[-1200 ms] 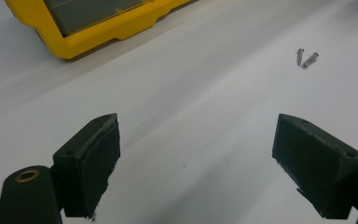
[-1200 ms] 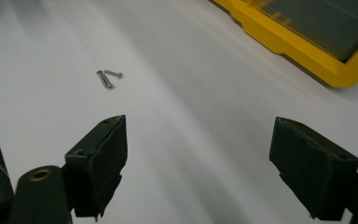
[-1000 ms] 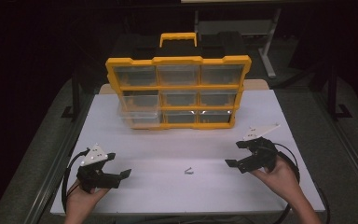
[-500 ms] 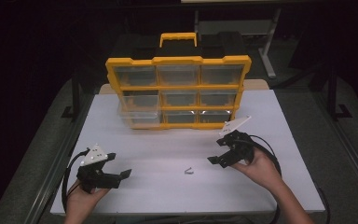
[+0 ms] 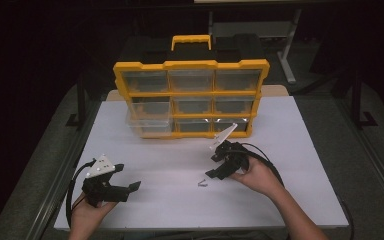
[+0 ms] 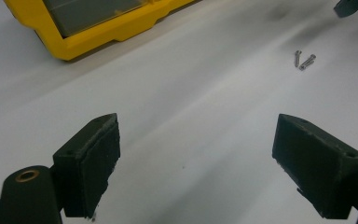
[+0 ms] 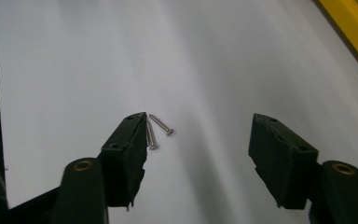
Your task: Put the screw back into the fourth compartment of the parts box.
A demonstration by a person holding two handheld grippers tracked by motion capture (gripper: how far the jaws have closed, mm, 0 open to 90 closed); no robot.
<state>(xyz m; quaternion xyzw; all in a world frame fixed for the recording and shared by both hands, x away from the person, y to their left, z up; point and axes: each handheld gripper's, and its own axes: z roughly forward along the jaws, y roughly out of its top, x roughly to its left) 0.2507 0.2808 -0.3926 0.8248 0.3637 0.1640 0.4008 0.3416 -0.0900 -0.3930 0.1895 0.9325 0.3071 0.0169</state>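
Right gripper (image 5: 211, 166) closing in on the two small screws (image 5: 202, 183), jaws having just been narrowing but standing apart, pads pressing on nothing. Screws (image 7: 154, 129) lying flat on the white table top (image 7: 74, 70), touching or nearly touching each other at one end, just ahead of the tip of the jaw seen at the left in the right gripper view, one partly hidden behind that tip; not yet lying between the jaws. Nothing being pinched, nothing being lifted. Left gripper (image 5: 130, 187) resting low at the near edge of the table, well apart from the screws, jaws spread wide and holding nothing; screws (image 6: 304, 59) showing far ahead of it and off toward its right jaw. Yellow drawer organizer (image 5: 190, 97) standing upright beyond both grippers, with its lower left drawer (image 5: 149, 122) apparently pulled out a little; contents of the clear drawers not being resolved. Judging progress: approach nearly finished, grasp not begun. Remaining, as read from the layout: centring the right jaws over the screws or one of them, closing, lifting, and probably carrying to the organizer, most likely to that drawer; destination being a guess only. Expecting thin, flat-lying screws to be awkward to pinch from the smooth sheet.
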